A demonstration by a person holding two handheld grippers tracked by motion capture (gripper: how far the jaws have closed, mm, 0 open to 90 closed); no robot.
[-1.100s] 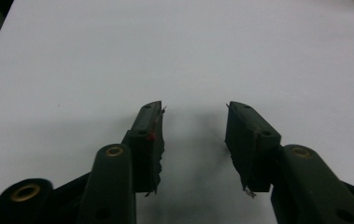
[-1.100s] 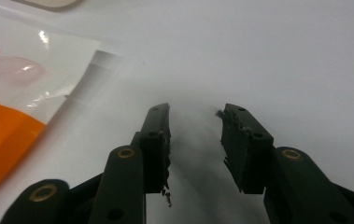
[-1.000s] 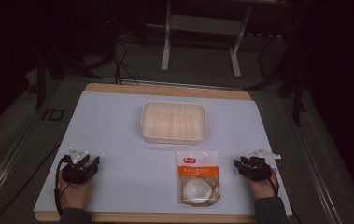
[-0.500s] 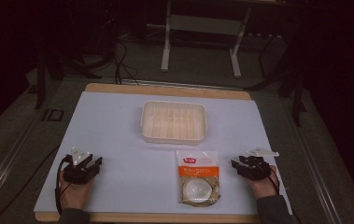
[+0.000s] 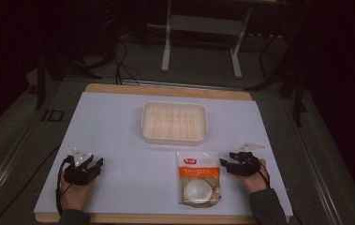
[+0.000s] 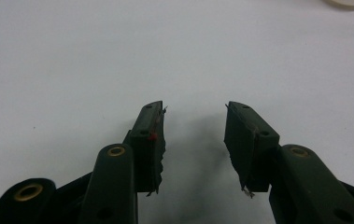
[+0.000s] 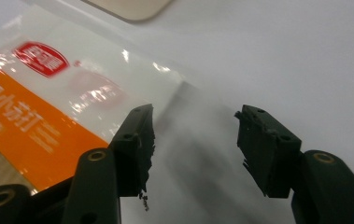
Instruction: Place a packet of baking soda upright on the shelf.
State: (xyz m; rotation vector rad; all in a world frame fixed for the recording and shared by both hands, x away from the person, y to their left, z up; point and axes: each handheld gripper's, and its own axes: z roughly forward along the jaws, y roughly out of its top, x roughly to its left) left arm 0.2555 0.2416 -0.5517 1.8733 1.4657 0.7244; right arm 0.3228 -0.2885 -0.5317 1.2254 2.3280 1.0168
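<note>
**Right claw spread beside the food packet, left claw idle near the front-left corner**

The packet (image 5: 199, 179), a clear bag with an orange band, a red logo and a round white item inside, lies flat on the white surface (image 5: 119, 131) near the front edge, a little right of the middle. Its top end points toward the tray (image 5: 174, 123), a shallow cream-coloured container that sits near the middle of the surface, just behind the packet and apart from it.

The right claw (image 5: 226, 162) sits close to the packet's right edge, near the front-right corner, held in a hand (image 5: 255, 180) that comes in over the front edge. Its jaws have just been opening and now stand wide apart. In the right gripper view the right claw (image 7: 193, 140) has only bare surface between its jaws; the packet's (image 7: 58, 93) clear corner lies just beside and partly behind the jaw on the left of that view, and no pad presses on it.

The left claw (image 5: 91, 163) rests near the front-left corner, well apart from the packet and the tray, held in the other hand (image 5: 74, 194). In the left gripper view the left claw (image 6: 194, 135) is open, with plain white surface between and beyond its jaws.
</note>
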